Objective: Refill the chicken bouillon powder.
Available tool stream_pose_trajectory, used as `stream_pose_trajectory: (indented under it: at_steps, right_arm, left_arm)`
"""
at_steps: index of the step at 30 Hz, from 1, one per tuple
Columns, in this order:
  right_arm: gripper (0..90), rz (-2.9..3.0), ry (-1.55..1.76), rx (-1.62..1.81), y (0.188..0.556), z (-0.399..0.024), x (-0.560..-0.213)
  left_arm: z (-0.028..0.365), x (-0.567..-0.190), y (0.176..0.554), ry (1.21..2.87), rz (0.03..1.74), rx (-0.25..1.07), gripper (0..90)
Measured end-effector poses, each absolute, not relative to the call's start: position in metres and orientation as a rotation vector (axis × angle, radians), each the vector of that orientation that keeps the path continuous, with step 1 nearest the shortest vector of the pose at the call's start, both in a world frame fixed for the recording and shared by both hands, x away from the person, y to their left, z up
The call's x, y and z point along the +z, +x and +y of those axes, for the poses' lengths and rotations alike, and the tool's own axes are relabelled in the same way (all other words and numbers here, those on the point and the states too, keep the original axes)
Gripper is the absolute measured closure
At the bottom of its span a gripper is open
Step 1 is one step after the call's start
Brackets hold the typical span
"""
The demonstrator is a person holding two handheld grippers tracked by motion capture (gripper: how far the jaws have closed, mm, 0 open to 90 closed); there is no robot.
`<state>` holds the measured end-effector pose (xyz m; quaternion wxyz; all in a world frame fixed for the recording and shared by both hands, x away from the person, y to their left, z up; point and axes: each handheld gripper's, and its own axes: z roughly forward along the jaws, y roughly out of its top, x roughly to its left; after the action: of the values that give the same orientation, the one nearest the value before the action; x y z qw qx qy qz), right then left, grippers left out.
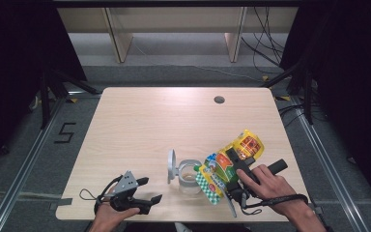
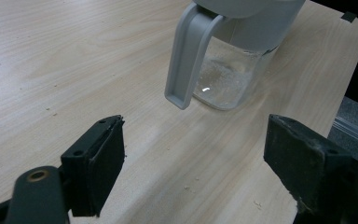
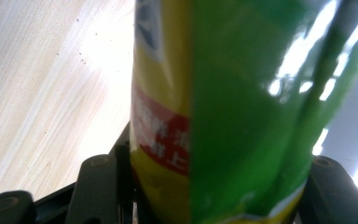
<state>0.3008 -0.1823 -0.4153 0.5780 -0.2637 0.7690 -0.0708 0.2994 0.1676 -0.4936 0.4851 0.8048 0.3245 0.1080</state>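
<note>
We hold the right gripper [image 1: 233,170] clamped on a pouch [image 1: 227,164], a green and yellow pack with red print, jaws partway closed with the pack squeezed between them. In the right gripper view the pouch [image 3: 223,116] sits right against the lens, a black jaw on each side of it. From the high view the pouch is tilted, lower end down over the jar [image 1: 189,177], upper end up and away toward the table's right edge. The jar is clear with a grey collar and stands near the front edge of the table [image 1: 174,121], its grey lid [image 1: 172,166] flipped open and standing upright on the jar's left. Something brownish lies inside the jar, though we can't tell what it is at this size. In the left gripper view the jar [image 2: 228,70] has a thin whitish residue at the bottom and a grey handle [image 2: 186,56] hanging down its side. Our left gripper [image 1: 140,191] rests near the front left corner, well apart from the jar, jaws wide open and holding nothing.
</note>
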Motion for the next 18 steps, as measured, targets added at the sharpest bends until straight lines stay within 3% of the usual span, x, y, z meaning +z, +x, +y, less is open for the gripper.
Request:
stream_pose_trajectory:
  at_steps: [18]
  right_arm:
    - [46.5,1.769,-0.679,-0.208,0.301,-0.1806,-0.4121]
  left_arm:
    - [0.1677,-0.4936,0.2994,1.956,0.791,0.264,19.8]
